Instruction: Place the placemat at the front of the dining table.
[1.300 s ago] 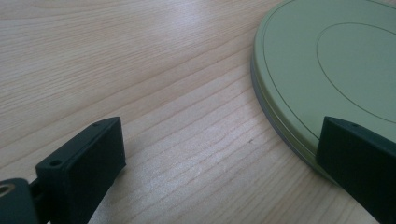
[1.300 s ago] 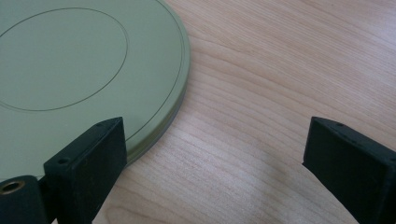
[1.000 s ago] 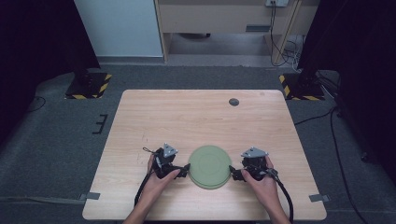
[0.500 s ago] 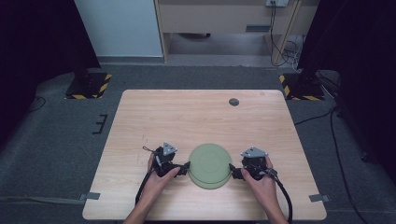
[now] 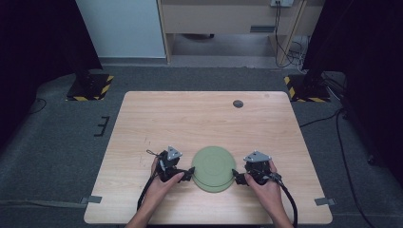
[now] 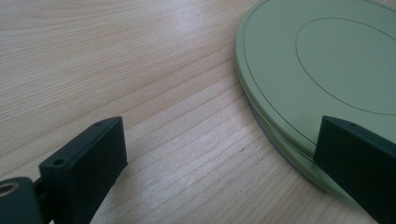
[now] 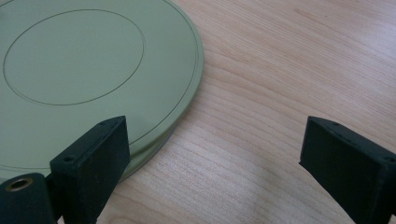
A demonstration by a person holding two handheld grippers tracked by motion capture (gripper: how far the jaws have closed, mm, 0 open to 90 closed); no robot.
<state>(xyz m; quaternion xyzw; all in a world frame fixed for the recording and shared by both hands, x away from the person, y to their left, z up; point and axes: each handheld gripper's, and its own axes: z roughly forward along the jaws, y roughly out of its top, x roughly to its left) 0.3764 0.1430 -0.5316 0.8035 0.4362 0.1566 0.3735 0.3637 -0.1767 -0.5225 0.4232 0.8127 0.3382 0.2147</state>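
So from the high view, the green plate (image 5: 213, 168) sits flat near the front edge of the wooden table (image 5: 199, 118), right between the two hands. The left gripper (image 5: 189, 172) is just off its left rim and the right gripper (image 5: 236, 176) just off its right rim, both pointing inward at it. Neither hand is really nearer, it's pretty much symmetric. The plate is round, so no long axis to worry about; what matters is that the rim lies straight ahead of each set of jaws. There's also a small dark disc (image 5: 238, 103) way back on the table, well apart from everything.

Left gripper view: jaws spread wide, holding nothing. The plate (image 6: 322, 70) lies ahead and off to one side, and its rim passes right by one jaw, looks like touching or nearly so, can't tell for sure. The other jaw is over bare wood. It also looks like two stacked rims here, maybe a lid on a dish, hard to say.

Right gripper view: same deal mirrored. Jaws wide open, empty. The plate (image 7: 93, 79) is ahead on the other side, its edge running beside one jaw, with the second jaw out over the table. My guess is both need to straddle the rim before anything lifts.
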